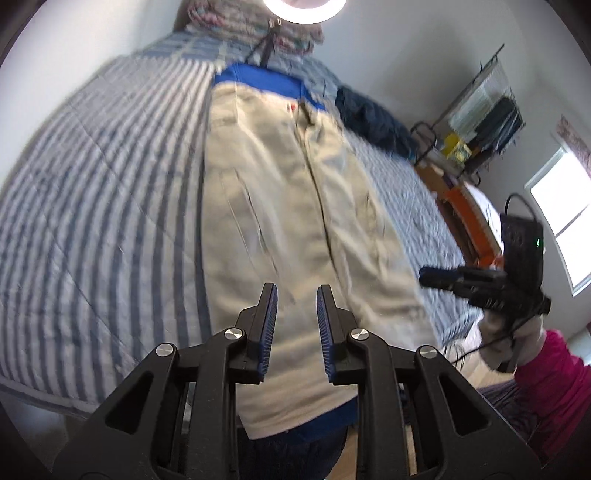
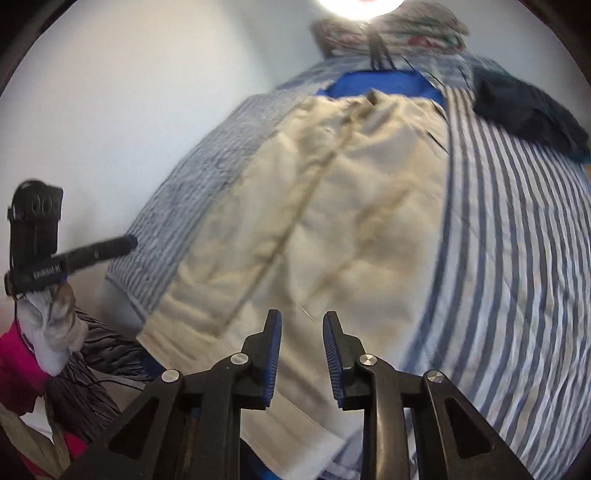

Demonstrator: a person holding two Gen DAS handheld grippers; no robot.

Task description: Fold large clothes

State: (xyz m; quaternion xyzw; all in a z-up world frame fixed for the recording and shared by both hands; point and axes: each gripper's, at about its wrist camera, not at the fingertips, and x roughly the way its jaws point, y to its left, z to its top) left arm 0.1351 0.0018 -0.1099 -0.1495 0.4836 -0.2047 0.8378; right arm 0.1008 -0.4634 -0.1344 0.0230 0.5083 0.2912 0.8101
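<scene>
Hand-held gripper over beige trousers

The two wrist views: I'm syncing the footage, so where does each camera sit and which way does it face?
Left wrist: on the left hand-held gripper, looking down over the beige trousers on the striped bed; the right hand-held gripper and a gloved hand show at right.
Right wrist: on the right hand-held gripper, facing the same trousers; the left hand-held gripper shows at left.
Shared: trousers, bed, blue cloth, ring light.
</scene>
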